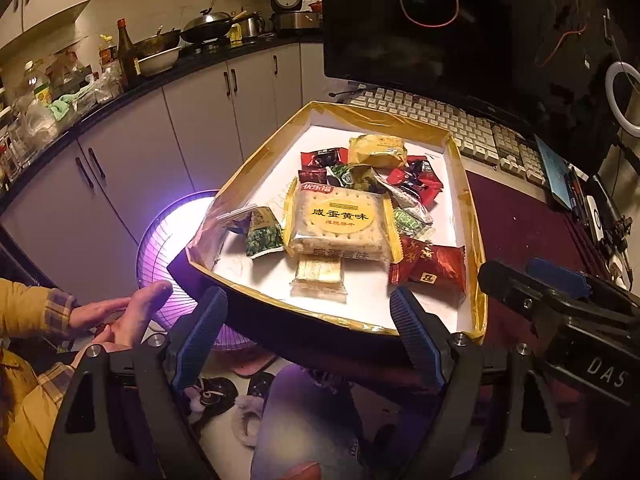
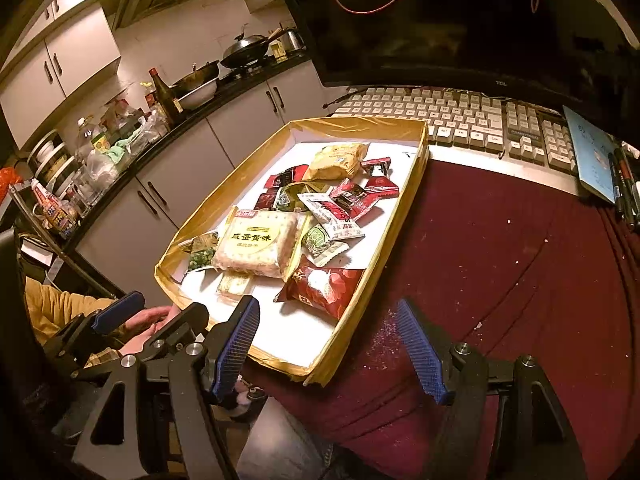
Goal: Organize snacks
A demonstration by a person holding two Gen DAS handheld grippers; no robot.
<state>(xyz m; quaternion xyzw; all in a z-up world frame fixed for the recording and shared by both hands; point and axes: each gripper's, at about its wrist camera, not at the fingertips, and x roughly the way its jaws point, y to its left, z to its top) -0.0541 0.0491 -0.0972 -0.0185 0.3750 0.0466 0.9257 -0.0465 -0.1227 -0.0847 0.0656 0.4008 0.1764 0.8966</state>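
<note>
A shallow white box with gold-taped rims lies on the desk and holds several snack packs. A big cracker pack with a yellow label lies in the middle. A red pack lies near the front, green pea packs at the left, a yellow pack at the back. My left gripper is open and empty at the box's near rim. My right gripper is open and empty at the box's near right corner.
A dark red cloth covers the desk right of the box. A keyboard and monitor stand behind it, pens and a booklet at right. A lit heater and a kitchen counter lie to the left.
</note>
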